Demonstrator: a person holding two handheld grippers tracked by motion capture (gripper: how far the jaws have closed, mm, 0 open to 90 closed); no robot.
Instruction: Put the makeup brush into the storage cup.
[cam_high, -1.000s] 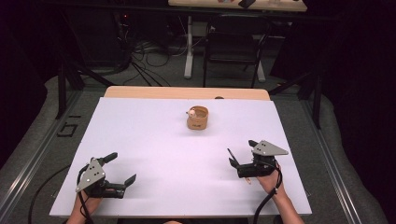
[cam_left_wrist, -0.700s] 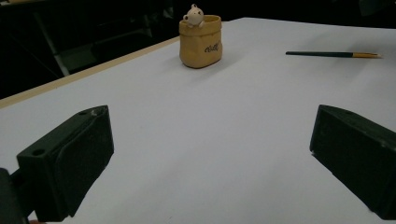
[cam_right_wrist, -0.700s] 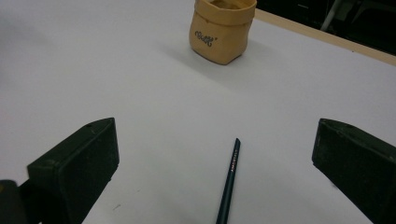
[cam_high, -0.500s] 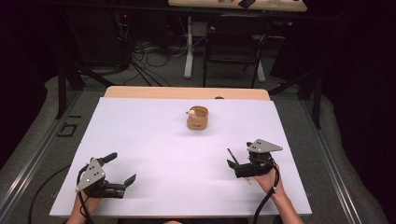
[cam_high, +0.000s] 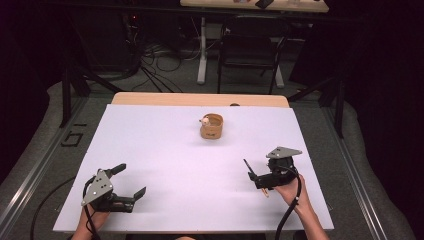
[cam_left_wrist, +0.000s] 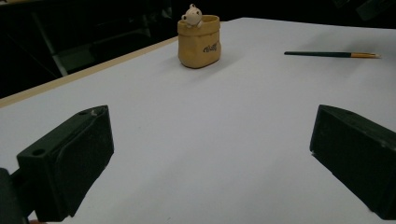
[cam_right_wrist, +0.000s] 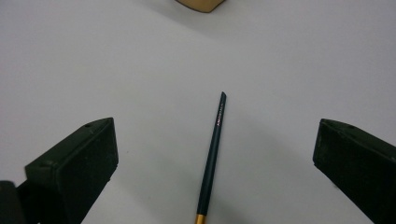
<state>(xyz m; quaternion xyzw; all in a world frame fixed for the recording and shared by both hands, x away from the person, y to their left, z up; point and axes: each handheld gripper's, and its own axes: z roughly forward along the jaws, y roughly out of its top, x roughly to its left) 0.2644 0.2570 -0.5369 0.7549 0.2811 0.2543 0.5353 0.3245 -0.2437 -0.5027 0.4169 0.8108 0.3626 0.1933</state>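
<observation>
A white table (cam_high: 165, 150) is seen from above, with a gripper held in each of the person's hands at its near edge. The right gripper (cam_high: 255, 176) is held low over the near right part of the table, and its jaws are spread wide. Between them, a thin dark pencil (cam_right_wrist: 212, 154) with an orange end is seen lying flat on the table; in the right gripper view it runs up the middle of the gap, and neither jaw is touching it. From above, the pencil (cam_high: 256, 180) is largely covered by the gripper, so that only a dark tip toward the table's middle and a bit of the orange end near the hand can be made out. In the left gripper view the pencil (cam_left_wrist: 327, 54) is seen farther off, lying alone on the white surface.

The left gripper (cam_high: 131, 181) is held at the near left corner, well apart from the pencil; its jaws are likewise spread wide and nothing is gripped in them.

A small yellow-brown pot (cam_high: 212, 127) is placed upright toward the far middle of the table, well apart from both grippers. A small pale animal figure (cam_left_wrist: 191, 15) is set at its rim, and dark lettering, too small to read, is printed on its side.
</observation>
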